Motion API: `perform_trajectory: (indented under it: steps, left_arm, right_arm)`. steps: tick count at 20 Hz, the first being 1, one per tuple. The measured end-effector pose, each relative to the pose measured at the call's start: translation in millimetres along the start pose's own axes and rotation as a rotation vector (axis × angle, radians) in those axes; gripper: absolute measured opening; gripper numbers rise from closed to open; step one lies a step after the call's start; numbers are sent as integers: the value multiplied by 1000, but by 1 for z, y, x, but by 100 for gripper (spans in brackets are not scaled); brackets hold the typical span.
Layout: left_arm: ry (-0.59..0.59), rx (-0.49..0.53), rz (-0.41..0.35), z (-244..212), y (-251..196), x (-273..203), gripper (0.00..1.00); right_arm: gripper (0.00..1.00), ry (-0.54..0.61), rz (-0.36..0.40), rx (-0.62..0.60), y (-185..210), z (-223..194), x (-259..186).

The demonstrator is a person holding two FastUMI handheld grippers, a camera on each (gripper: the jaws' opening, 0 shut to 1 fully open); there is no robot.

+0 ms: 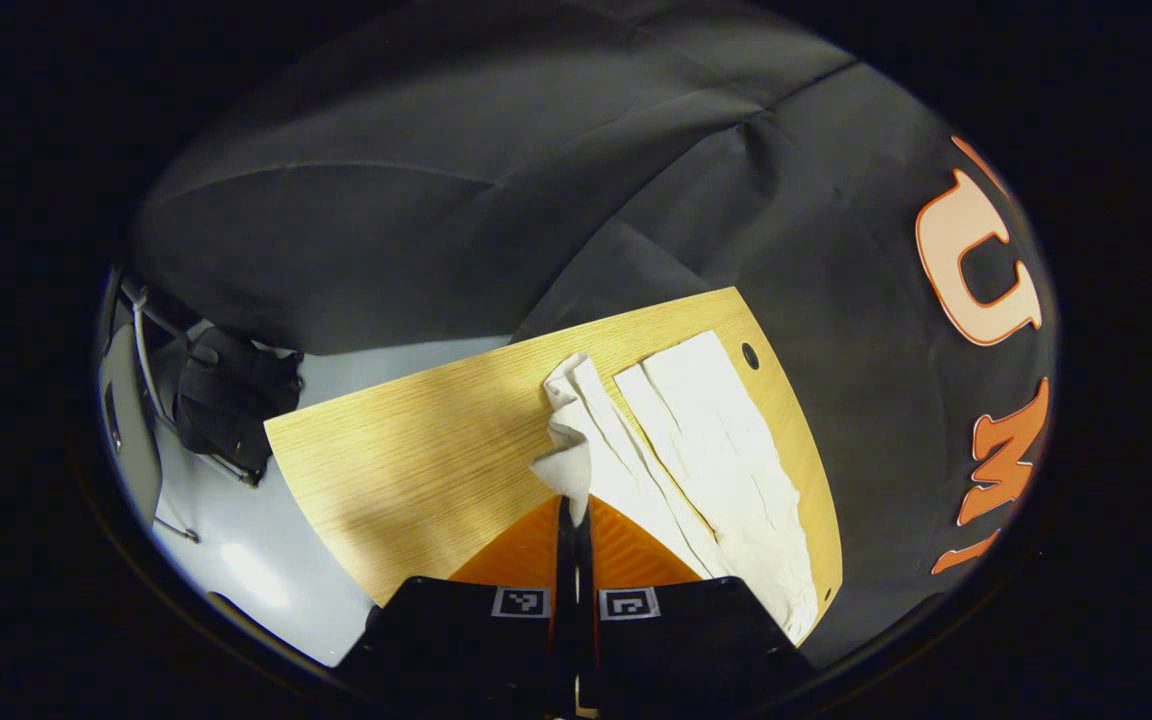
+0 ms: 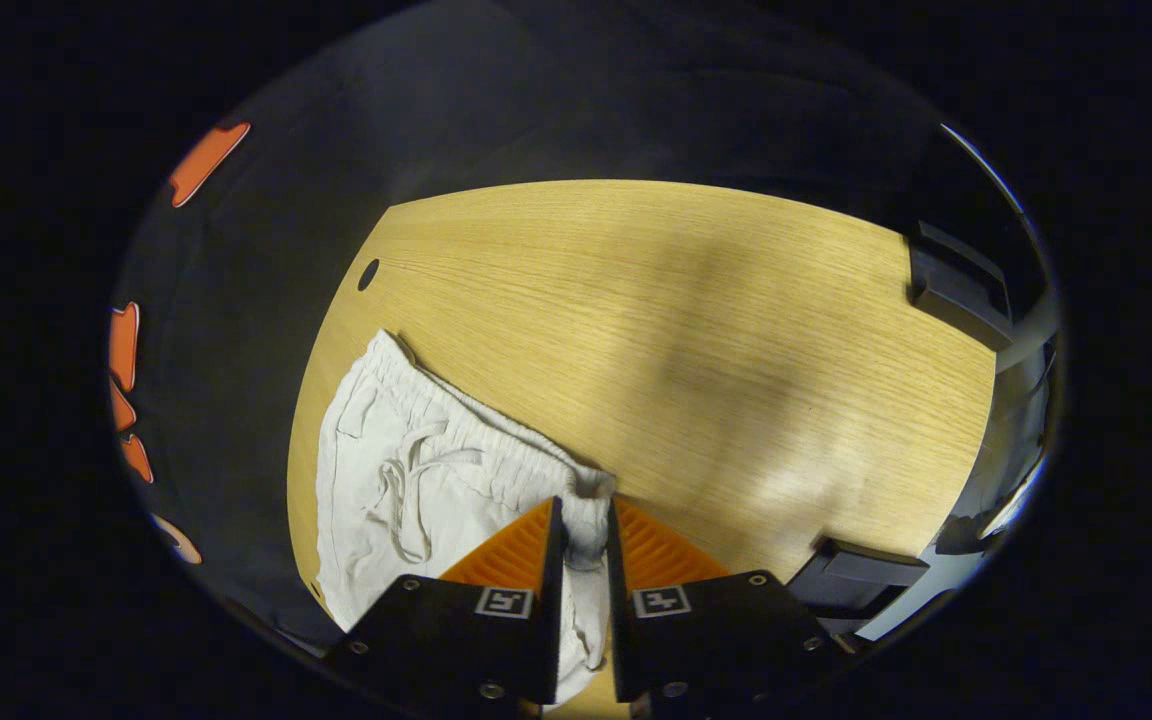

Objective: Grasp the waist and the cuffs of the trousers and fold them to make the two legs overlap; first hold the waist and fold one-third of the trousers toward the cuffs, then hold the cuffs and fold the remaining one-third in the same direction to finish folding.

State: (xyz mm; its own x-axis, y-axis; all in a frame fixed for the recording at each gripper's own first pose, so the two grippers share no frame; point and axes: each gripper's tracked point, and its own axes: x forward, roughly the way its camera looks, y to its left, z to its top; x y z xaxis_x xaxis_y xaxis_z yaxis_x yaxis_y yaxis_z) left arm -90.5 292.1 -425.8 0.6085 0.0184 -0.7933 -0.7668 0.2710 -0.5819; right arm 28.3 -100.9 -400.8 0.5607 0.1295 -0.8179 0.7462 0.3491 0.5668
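Two hand-held grippers pinched the trousers (image 1: 706,440) at lower centre: left hand-held gripper (image 1: 576,520) on a cuff, right hand-held gripper (image 2: 584,545) on the waistband, above the surface (image 2: 696,320).

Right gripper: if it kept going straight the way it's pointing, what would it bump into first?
The right gripper is already shut on the trousers' waistband. Pushed straight on, it would probably meet the bare wooden table just beyond the waistband; nothing else seems to lie in that line, though depth is hard to judge.
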Motion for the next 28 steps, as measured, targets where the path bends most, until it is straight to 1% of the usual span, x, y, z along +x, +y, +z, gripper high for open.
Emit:
perform_trajectory:
  steps: [1, 2, 3, 4, 5, 6, 8, 13, 15, 20, 22, 28]
  left_arm:
    - [-7, -5, 5, 0, -3, -2, 5]
    - [-17, -17, 19, 1, -2, -4, 5]
    - [-24, -32, 22, 1, 0, -6, 4]
    - [-26, -43, 30, 5, -1, -8, 4]
    - [-33, -46, 27, 9, -5, -11, 4]
    - [-42, -41, 18, 16, -12, -13, 5]
    - [-55, -13, -1, 26, -23, -19, 4]
    - [-51, 60, -41, 58, -63, -9, 4]
    - [-31, 91, -64, 66, -76, 1, 4]
    - [38, 185, -107, 83, -109, 36, 4]
    - [67, 236, -117, 90, -125, 54, 4]
    - [154, 394, -142, 103, -172, 109, 4]
  right_arm:
    - [16, 15, 18, 17, 1, -1, -2]
    - [8, 27, 45, 35, 4, 0, -4]
    - [6, 31, 82, 50, 8, 3, -8]
    - [6, 32, 100, 71, 7, 5, -12]
    - [5, 43, 119, 84, 7, 9, -19]
    - [5, 47, 121, 96, 6, 14, -22]
    - [5, 62, 120, 108, 11, 17, -23]
    - [5, 61, 148, 107, 41, 37, -44]
    - [5, 51, 153, 114, 59, 45, -47]
    - [5, 21, 124, 122, 95, 55, -48]
    - [5, 22, 129, 148, 113, 60, -44]
    - [5, 28, 112, 164, 157, 80, -28]
